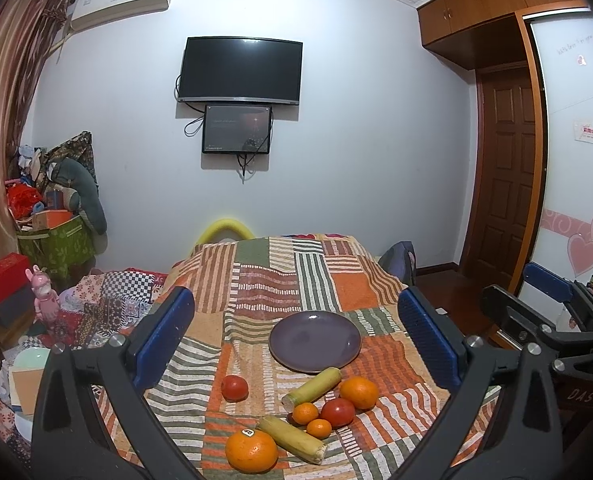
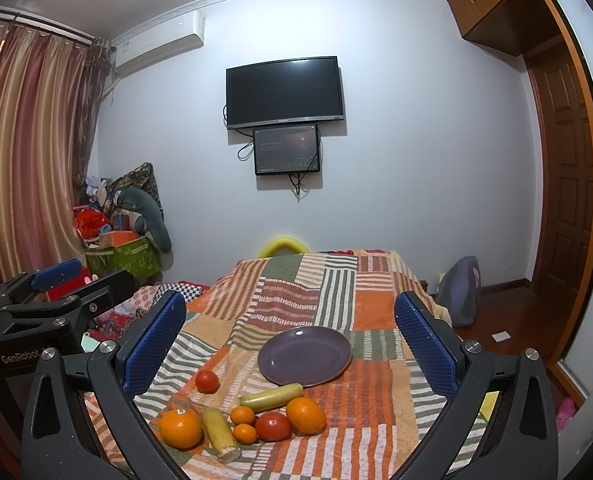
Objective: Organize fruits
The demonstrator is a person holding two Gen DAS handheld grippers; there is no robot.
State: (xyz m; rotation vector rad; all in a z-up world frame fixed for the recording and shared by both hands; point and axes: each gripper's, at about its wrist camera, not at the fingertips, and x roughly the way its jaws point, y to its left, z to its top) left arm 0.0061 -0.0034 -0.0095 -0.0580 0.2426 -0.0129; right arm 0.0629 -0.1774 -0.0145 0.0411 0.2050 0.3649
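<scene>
An empty purple plate (image 1: 314,341) (image 2: 304,356) lies on a patchwork cloth. In front of it lie two large oranges (image 1: 251,450) (image 1: 358,392), two small tangerines (image 1: 305,413) (image 1: 319,428), two red tomatoes (image 1: 234,387) (image 1: 337,412) and two yellow-green cane pieces (image 1: 311,386) (image 1: 291,439). The same fruits show in the right wrist view, among them the stickered orange (image 2: 181,428) and a tomato (image 2: 273,426). My left gripper (image 1: 296,344) is open and empty above the fruits. My right gripper (image 2: 290,344) is open and empty beside it.
The patchwork cloth (image 1: 280,280) covers a table with a drop at its far and side edges. A cluttered bed (image 1: 96,304) lies at left, a bag (image 2: 462,292) on the wooden floor at right. The right gripper's body (image 1: 552,320) shows right of the left one.
</scene>
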